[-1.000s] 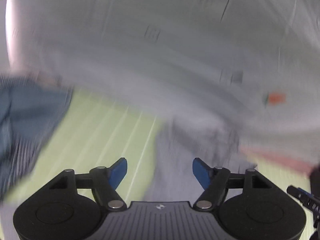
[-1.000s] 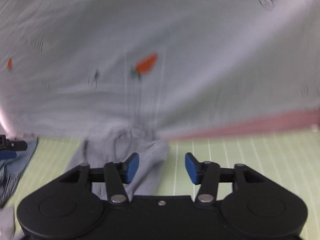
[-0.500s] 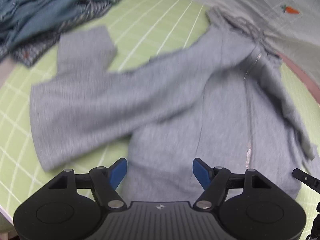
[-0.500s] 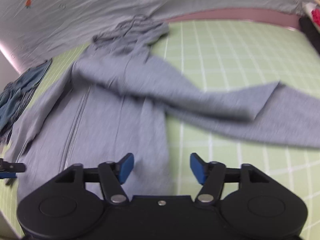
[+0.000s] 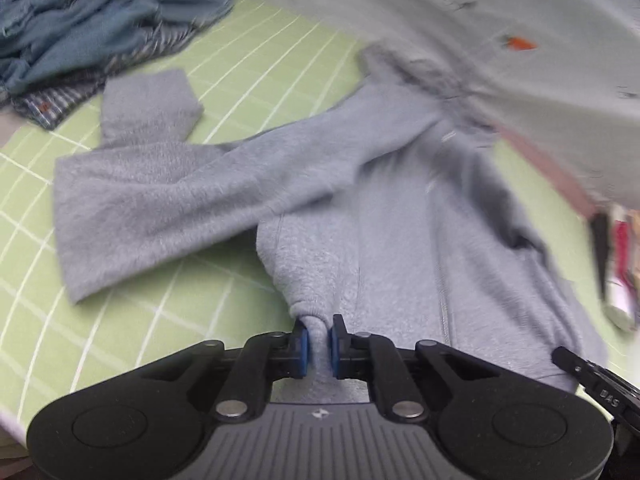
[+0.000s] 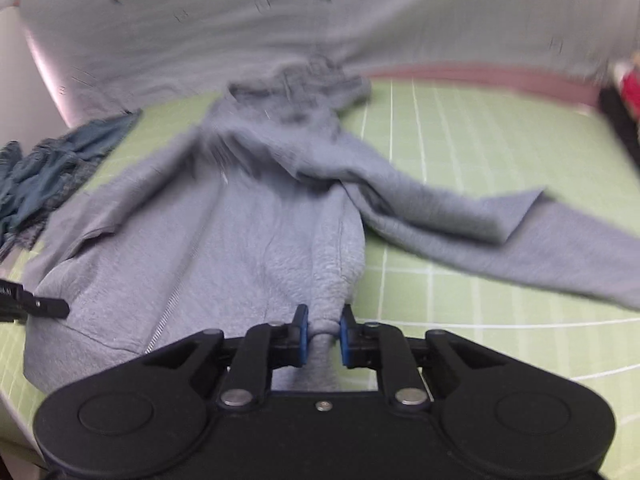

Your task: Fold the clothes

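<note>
A grey zip-up hoodie [image 5: 400, 216] lies front up on the green grid mat [image 5: 120, 320], hood at the far end, both sleeves spread out sideways. My left gripper [image 5: 318, 340] is shut on the hoodie's bottom hem at its left corner. In the right wrist view the same grey hoodie [image 6: 248, 240] shows its zipper running up the middle, and my right gripper [image 6: 323, 332] is shut on the hem at the right corner. The right sleeve [image 6: 500, 232] stretches far out over the mat.
A heap of blue and striped clothes [image 5: 92, 36] lies at the mat's far left, also the blue heap [image 6: 52, 168] in the right view. A pale sheet with carrot prints [image 6: 280, 20] covers the back. Dark and red items [image 5: 616, 248] sit at the right edge.
Both grippers went from open to shut on the hoodie's bottom hem. A second ago both views faced the pale sheet; they have since dropped toward the hoodie.
</note>
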Motion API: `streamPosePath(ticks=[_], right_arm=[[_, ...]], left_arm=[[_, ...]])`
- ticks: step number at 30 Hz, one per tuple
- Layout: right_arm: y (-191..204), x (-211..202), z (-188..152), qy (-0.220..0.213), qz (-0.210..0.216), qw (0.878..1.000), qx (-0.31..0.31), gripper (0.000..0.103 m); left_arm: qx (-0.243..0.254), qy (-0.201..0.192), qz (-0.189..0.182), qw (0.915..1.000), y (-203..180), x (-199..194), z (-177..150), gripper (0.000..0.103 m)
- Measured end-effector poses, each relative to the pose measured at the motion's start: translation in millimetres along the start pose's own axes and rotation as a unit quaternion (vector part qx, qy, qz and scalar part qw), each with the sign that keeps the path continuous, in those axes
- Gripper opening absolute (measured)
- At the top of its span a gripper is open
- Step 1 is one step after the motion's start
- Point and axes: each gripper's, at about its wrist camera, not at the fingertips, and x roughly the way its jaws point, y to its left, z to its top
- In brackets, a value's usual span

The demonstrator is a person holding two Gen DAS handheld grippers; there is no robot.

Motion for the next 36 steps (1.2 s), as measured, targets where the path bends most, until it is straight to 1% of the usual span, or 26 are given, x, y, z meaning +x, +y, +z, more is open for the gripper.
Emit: streamPosePath(ticks=[1, 2, 4, 5, 6, 7, 8, 9, 11, 12, 13, 14, 15, 16, 17, 18, 19, 21, 23, 26, 29, 34, 36], right_arm=[[0.3, -13.2, -5.3, 0.001, -0.004, 1.000, -0.007, 0.015], [-0.7, -20.8, -14.1, 0.013, -0.006, 1.000, -0.011, 0.015], [-4.3, -16.5, -35.7, 0.054, -0.001, 0.999, 0.001, 0.017], [-6.1, -12.1, -46.7, 0.076, 0.002, 0.997, 0.010, 0.018], [-8.0, -7.7, -57.6, 0.097, 0.006, 0.995, 0.019, 0.018], [-8.6, -5.0, -63.8, 0.110, 0.004, 0.994, 0.025, 0.021], [-7.9, -5.5, -62.9, 0.108, -0.001, 0.994, 0.025, 0.027], [-7.7, -7.3, -58.1, 0.099, -0.006, 0.995, 0.024, 0.030], [-9.5, -9.4, -44.2, 0.076, -0.015, 0.997, 0.026, 0.044], [-12.1, -8.1, -36.5, 0.066, -0.018, 0.997, 0.030, 0.047], [-14.7, -5.9, -29.5, 0.057, -0.021, 0.998, 0.033, 0.054], [-17.2, -3.4, -21.9, 0.049, -0.026, 0.998, 0.035, 0.057], [-19.5, -0.4, -13.6, 0.040, -0.032, 0.998, 0.036, 0.059], [-21.3, 2.6, -5.2, 0.031, -0.038, 0.998, 0.037, 0.065], [-22.5, 5.7, 3.6, 0.021, -0.043, 0.998, 0.039, 0.075], [-23.4, 8.9, 12.6, 0.009, -0.046, 0.998, 0.040, 0.079], [-24.3, 12.4, 22.1, -0.002, -0.046, 0.998, 0.041, 0.083], [-24.9, 21.2, 42.4, -0.018, -0.043, 0.998, 0.039, 0.085], [-23.0, 33.3, 64.3, -0.032, -0.043, 0.998, 0.040, 0.091], [-20.5, 54.5, 97.7, -0.049, -0.040, 0.997, 0.045, 0.094], [-17.1, 84.0, 134.8, -0.057, -0.036, 0.996, 0.051, 0.094], [-2.4, 144.5, 193.1, -0.060, -0.049, 0.996, 0.032, 0.096], [6.2, 170.4, 209.1, -0.059, -0.051, 0.997, 0.024, 0.096]], left_arm=[[0.003, 0.008, 0.004, 1.0000, 2.0, -4.6, -9.5, 0.013], [-0.007, 0.024, 0.011, 0.9996, 7.4, -1.4, -18.4, 0.015], [-0.049, 0.079, 0.035, 0.9951, 21.1, 18.1, -33.1, 0.018], [-0.052, 0.085, 0.040, 0.9942, 22.2, 19.7, -34.6, 0.023], [-0.052, 0.087, 0.043, 0.9940, 21.9, 19.1, -34.7, 0.025], [-0.051, 0.088, 0.046, 0.9937, 21.6, 18.5, -34.8, 0.026], [-0.038, 0.079, 0.057, 0.9945, 17.5, 15.2, -32.4, 0.036], [-0.021, 0.068, 0.070, 0.9950, 12.4, 11.2, -29.2, 0.054], [0.000, 0.042, 0.089, 0.9952, 5.5, 7.9, -19.4, 0.074], [0.010, 0.029, 0.098, 0.9947, 2.3, 6.5, -14.3, 0.076], [0.013, 0.020, 0.102, 0.9945, -0.1, 6.6, -7.1, 0.077], [0.014, 0.012, 0.104, 0.9944, -2.4, 7.2, 0.7, 0.080], [0.015, 0.004, 0.107, 0.9941, -4.7, 7.8, 8.5, 0.084], [0.016, -0.004, 0.110, 0.9938, -6.9, 8.4, 16.2, 0.085], [0.018, -0.012, 0.112, 0.9935, -9.2, 8.9, 24.0, 0.087], [0.019, -0.020, 0.115, 0.9930, -11.4, 9.5, 31.8, 0.091], [0.020, -0.028, 0.117, 0.9925, -13.7, 10.1, 39.5, 0.092], [0.028, -0.040, 0.128, 0.9906, -18.7, 16.2, 57.8, 0.097], [0.028, -0.042, 0.137, 0.9893, -19.7, 25.6, 77.1, 0.097], [0.020, -0.028, 0.150, 0.9881, -15.2, 50.0, 103.0, 0.101], [0.011, -0.013, 0.163, 0.9865, -10.3, 75.2, 128.7, 0.101], [-0.004, 0.011, 0.185, 0.9827, -2.1, 117.1, 171.5, 0.101], [-0.007, 0.014, 0.189, 0.9819, -0.5, 127.7, 179.4, 0.101]])
